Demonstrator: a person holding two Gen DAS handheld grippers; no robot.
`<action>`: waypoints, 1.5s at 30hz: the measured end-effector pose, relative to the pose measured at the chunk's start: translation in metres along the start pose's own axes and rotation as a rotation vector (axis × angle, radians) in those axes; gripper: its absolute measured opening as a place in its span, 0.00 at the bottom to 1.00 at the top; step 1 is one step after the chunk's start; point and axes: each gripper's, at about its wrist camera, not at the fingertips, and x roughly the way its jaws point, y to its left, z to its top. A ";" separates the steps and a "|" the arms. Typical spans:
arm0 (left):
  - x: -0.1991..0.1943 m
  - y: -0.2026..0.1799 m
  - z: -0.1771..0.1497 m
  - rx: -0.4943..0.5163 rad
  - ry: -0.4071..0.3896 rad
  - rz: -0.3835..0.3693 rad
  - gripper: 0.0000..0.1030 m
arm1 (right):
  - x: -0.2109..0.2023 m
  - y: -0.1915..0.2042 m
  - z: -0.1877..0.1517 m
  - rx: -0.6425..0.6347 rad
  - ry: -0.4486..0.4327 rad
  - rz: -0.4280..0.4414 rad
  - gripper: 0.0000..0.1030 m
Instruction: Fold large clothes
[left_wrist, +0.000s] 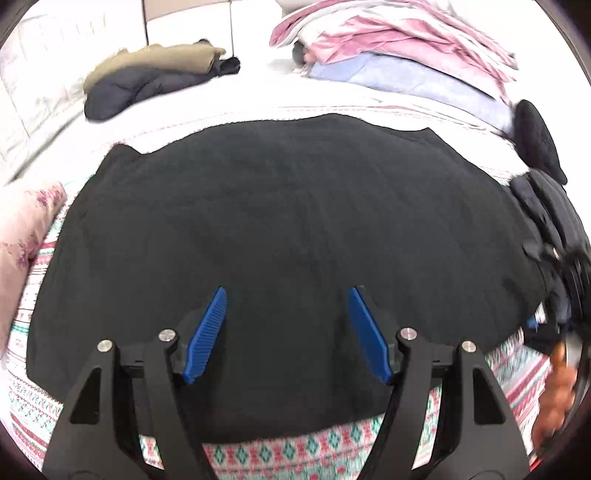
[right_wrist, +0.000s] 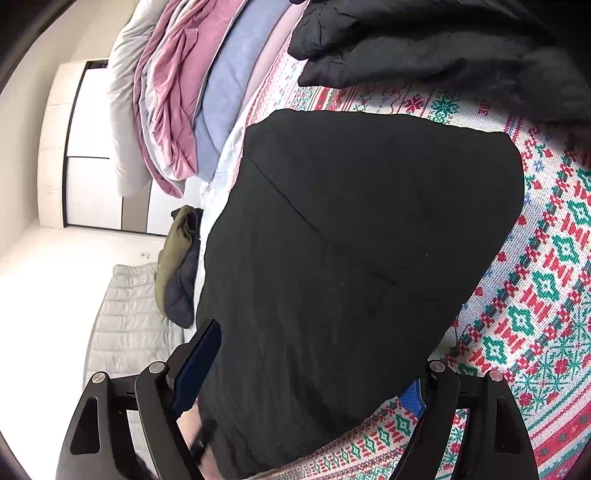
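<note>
A large black garment (left_wrist: 280, 229) lies spread and folded on a patterned red, green and white blanket (left_wrist: 295, 454). My left gripper (left_wrist: 288, 295) is open, its blue pads hovering over the garment's near part, holding nothing. In the right wrist view the same black garment (right_wrist: 351, 240) shows a fold seam across it. My right gripper (right_wrist: 310, 362) is open, its jaws standing on either side of the garment's near end, with the cloth between them. The right finger pad (right_wrist: 412, 400) is mostly hidden by the cloth.
A tan and navy jacket pile (left_wrist: 147, 77) lies at the back left. Pink, grey and blue bedding (left_wrist: 399, 48) is heaped at the back right. A black puffy coat (right_wrist: 424, 40) lies beyond the garment. A pink pillow (left_wrist: 22, 229) sits at the left.
</note>
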 end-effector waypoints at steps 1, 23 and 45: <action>0.018 0.003 0.002 -0.019 0.051 0.002 0.68 | 0.000 -0.001 0.000 -0.001 0.004 -0.005 0.83; 0.106 0.019 0.079 -0.199 0.281 0.055 0.73 | 0.008 -0.012 0.003 0.047 0.080 -0.017 0.83; 0.166 0.012 0.166 -0.306 0.214 0.180 0.76 | 0.006 -0.009 0.003 0.050 0.076 -0.029 0.83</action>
